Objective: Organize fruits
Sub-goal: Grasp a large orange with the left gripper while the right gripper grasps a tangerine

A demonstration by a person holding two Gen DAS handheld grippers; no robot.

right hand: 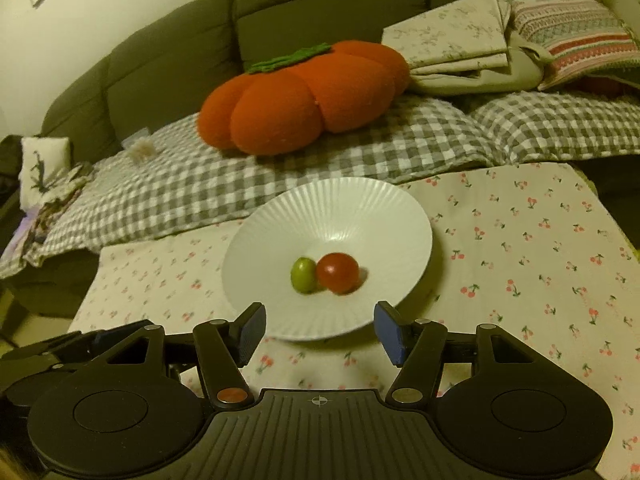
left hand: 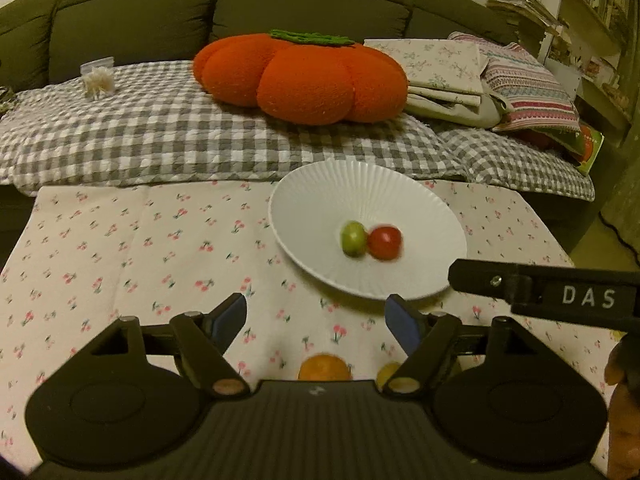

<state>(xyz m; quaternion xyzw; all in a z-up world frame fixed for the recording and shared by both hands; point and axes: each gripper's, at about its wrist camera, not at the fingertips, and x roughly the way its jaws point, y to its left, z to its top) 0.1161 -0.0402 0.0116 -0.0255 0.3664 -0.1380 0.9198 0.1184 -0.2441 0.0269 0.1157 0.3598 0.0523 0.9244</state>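
A white ribbed plate [left hand: 320,192] [right hand: 344,208] stands on the cherry-print tablecloth [left hand: 140,248] [right hand: 520,240]. In it lie a green fruit [left hand: 353,238] [right hand: 303,274] and a red fruit [left hand: 385,242] [right hand: 338,273], touching side by side. My left gripper [left hand: 316,320] is open and empty, just short of the plate's near rim. An orange fruit [left hand: 324,367] and a yellow fruit [left hand: 387,371] lie on the cloth under it, partly hidden by its body. My right gripper [right hand: 320,330] is open and empty at the plate's near edge; part of it [left hand: 544,288] shows in the left wrist view.
Behind the table is a green sofa [left hand: 160,12] with a grey checked blanket [left hand: 160,140], a big orange pumpkin cushion [left hand: 300,76] [right hand: 300,100] and folded linens [left hand: 480,76] [right hand: 500,40]. Shelves [left hand: 596,8] stand at the far right.
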